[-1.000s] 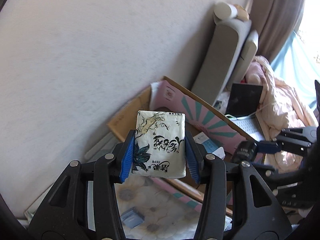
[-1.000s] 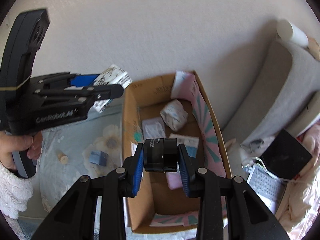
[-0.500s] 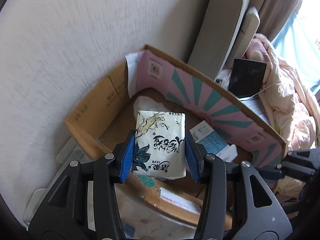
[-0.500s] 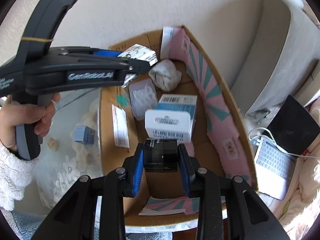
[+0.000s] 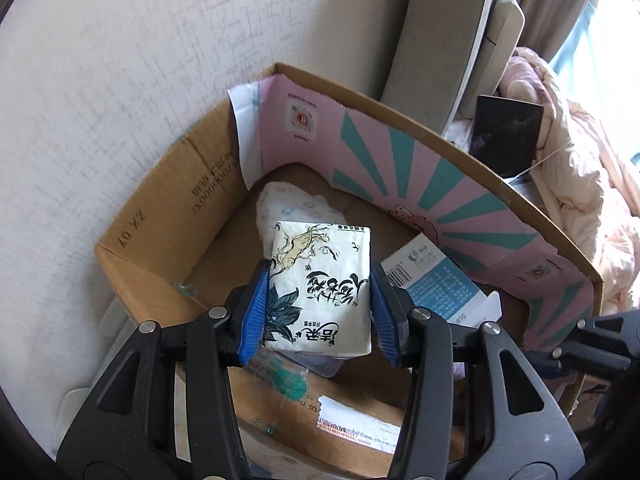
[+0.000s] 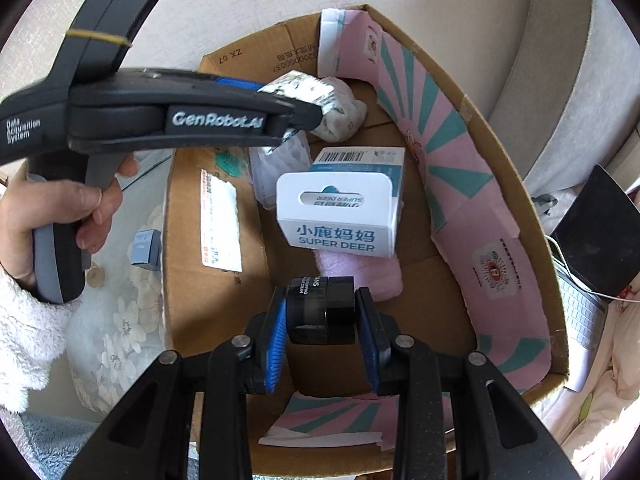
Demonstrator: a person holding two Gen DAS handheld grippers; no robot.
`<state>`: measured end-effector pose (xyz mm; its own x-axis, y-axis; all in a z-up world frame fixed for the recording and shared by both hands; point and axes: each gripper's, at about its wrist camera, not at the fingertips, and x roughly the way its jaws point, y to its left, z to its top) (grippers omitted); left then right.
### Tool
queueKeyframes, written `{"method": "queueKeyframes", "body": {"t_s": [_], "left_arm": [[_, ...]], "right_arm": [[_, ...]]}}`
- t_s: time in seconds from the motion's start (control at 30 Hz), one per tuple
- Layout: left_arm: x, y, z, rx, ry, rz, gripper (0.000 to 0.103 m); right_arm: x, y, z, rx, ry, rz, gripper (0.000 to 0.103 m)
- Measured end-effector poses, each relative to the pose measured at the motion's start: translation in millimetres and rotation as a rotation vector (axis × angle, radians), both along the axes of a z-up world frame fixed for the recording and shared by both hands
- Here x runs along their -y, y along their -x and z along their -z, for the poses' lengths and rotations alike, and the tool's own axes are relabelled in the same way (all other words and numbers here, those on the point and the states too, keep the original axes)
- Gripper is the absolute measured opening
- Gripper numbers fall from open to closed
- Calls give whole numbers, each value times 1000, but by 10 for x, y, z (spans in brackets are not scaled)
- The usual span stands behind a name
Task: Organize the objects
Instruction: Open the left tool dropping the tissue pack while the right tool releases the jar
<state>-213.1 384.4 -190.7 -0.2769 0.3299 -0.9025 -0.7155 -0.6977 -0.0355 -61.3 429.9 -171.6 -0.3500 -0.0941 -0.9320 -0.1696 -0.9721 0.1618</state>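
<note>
My left gripper [image 5: 318, 312] is shut on a white tissue pack [image 5: 320, 292] with black script and a leaf print, held above the open cardboard box [image 5: 160, 240]. It also shows in the right wrist view [image 6: 304, 92], over the box's far end. My right gripper [image 6: 322, 312] is shut on a black cylindrical jar [image 6: 322, 310], held over the near part of the box [image 6: 184, 280]. Inside the box lie a white-and-blue "SUPER DEER" carton [image 6: 340, 204], a soft white pack [image 6: 344, 116], a clear plastic pack [image 6: 280, 168] and a pink cloth [image 6: 360, 276].
The box stands against a white wall, with pink-and-teal flaps [image 6: 452, 152]. A small blue box [image 6: 146, 248] lies on the floral cloth left of it. A grey chair [image 5: 440, 40], a laptop [image 6: 592, 232] and pale bedding [image 5: 580, 160] are to the right.
Both grippers have moved from beside the box to over it, with their objects held. The view has tipped downward into the box.
</note>
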Motion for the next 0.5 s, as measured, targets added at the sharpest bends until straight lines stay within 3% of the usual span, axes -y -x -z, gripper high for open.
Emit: {"method": "queueKeyframes", "body": {"t_s": [0.03,0.07,0.1,0.13,0.17,0.5], "left_arm": [[-13,-14,-28,-6,8,7,47],[-34,-27,-48,-10,16,14,62],[-62,-44,-68,-19,25,25,102],[-65,-57,-100,-26,23,32,101],[-74,-82,-135,-43,14,42,103],[-74,-83,-292,-33,8,26,103]], "right_arm": [[17,9,-1,5,-4,-10,32],[33,11,-8,4,-7,-18,38],[44,9,-15,2,-5,-24,61],[52,6,-26,-1,-5,-26,84],[55,-1,-41,-10,-13,-25,87],[-24,-105,-182,-61,-18,4,88]]}}
